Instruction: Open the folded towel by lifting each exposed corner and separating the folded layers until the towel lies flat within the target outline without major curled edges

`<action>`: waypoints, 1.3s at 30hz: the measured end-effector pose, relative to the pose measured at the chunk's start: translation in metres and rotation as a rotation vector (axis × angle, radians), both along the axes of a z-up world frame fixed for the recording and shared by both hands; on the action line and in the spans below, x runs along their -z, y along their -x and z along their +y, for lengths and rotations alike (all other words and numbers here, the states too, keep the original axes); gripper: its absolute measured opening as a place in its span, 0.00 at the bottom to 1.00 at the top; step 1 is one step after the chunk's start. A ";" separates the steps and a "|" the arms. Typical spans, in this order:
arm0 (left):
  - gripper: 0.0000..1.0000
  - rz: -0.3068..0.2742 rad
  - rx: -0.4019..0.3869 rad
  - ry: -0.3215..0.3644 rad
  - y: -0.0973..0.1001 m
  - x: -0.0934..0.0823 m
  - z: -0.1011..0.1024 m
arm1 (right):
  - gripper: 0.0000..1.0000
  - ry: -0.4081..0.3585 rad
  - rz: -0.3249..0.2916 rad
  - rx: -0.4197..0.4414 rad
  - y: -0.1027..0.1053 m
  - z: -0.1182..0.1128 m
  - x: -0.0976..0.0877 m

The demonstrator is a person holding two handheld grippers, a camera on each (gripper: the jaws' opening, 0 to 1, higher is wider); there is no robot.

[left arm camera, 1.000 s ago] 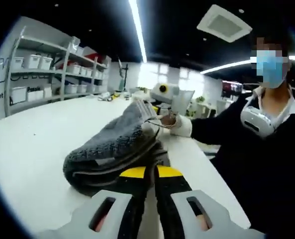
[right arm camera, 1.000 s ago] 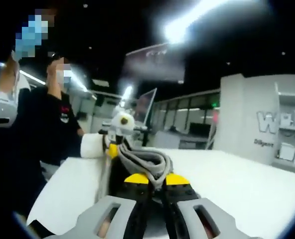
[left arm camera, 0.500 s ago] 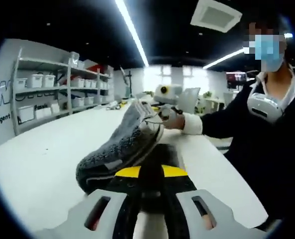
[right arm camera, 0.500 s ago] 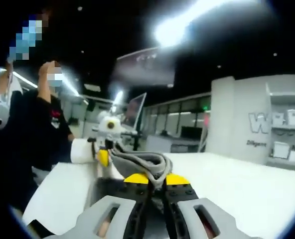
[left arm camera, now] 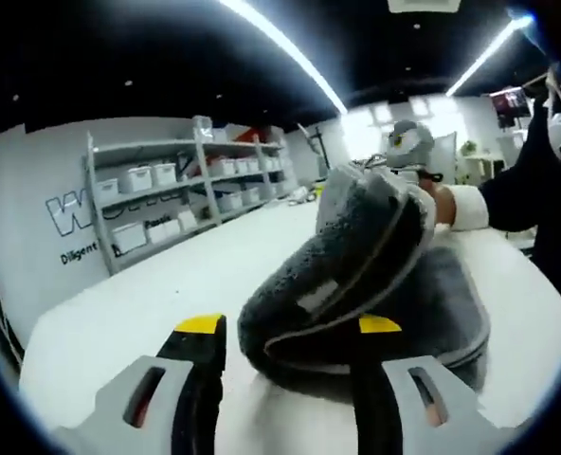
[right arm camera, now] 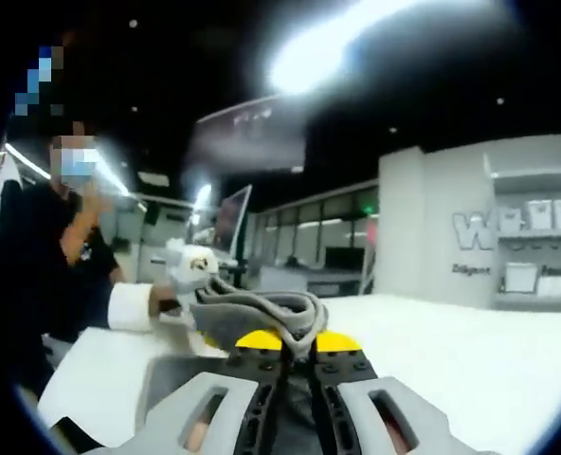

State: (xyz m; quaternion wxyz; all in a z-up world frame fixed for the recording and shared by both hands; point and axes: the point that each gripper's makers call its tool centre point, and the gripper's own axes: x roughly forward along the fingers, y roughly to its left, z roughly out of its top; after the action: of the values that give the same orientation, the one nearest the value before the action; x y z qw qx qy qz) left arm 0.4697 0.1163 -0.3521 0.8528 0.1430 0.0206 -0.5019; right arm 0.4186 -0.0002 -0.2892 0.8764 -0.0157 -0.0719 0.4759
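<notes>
Towel point(left arm camera: 375, 275) takes the middle of the left gripper view: a grey, thick towel with a pale hem, folded in layers. Its lower part lies on the white table point(left arm camera: 157, 303), and its far part rises up from the table in a curved fold. The left tongs point(left arm camera: 290, 355) are open, with the two yellow-tipped jaws standing well apart. The left jaw is beside the towel and clear of it, and the right jaw is in front of the towel's near edge; I cannot tell if it touches the cloth. At the far end of the towel the right tongs point(left arm camera: 408, 156) hold the raised part, and a hand point(left arm camera: 443, 204) with a white cuff point(left arm camera: 470, 207) and a dark sleeve is behind them. Shelf point(left arm camera: 167, 204) with white boxes stands at the wall on the left.

In the right gripper view the right tongs point(right arm camera: 287, 341) are closed on the towel point(right arm camera: 262, 318). The jaws meet at their yellow tips, and a bunched grey fold with pale hem comes out just above them. This fold is held above the table point(right arm camera: 451, 351). More of the towel lies flat below the jaws on the left. Beyond the fold the left tongs point(right arm camera: 193, 270) come into the view, with a hand point(right arm camera: 162, 301) and white cuff point(right arm camera: 129, 305). A person point(right arm camera: 48, 256) in dark clothes stands at the left.
</notes>
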 end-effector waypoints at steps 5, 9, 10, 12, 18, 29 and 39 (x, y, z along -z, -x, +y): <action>0.54 -0.051 0.034 0.038 0.014 -0.012 -0.014 | 0.02 -0.007 -0.003 0.023 -0.011 -0.002 -0.002; 0.54 -0.056 0.041 0.070 0.014 -0.016 -0.017 | 0.02 -0.013 -0.003 0.029 -0.014 -0.001 -0.002; 0.54 -0.065 0.052 0.080 0.015 -0.018 -0.019 | 0.02 -0.015 -0.004 0.035 -0.015 -0.002 -0.003; 0.52 -0.044 0.060 0.119 0.015 -0.022 -0.023 | 0.02 -0.022 -0.013 0.064 -0.021 -0.005 -0.005; 0.37 -0.005 0.036 0.176 0.004 -0.023 -0.034 | 0.02 -0.026 -0.031 0.120 -0.037 -0.011 -0.005; 0.20 0.045 0.017 0.249 -0.008 -0.030 -0.030 | 0.03 -0.023 -0.098 0.175 -0.060 -0.019 -0.007; 0.11 0.076 -0.034 0.281 -0.015 -0.032 -0.029 | 0.14 -0.024 -0.136 0.156 -0.070 -0.022 -0.008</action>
State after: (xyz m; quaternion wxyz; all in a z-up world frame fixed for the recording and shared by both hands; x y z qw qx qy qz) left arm 0.4851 0.0874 -0.3199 0.8713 0.0027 -0.0155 -0.4904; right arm 0.4884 -0.0218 -0.2808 0.9040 -0.0432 -0.1354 0.4032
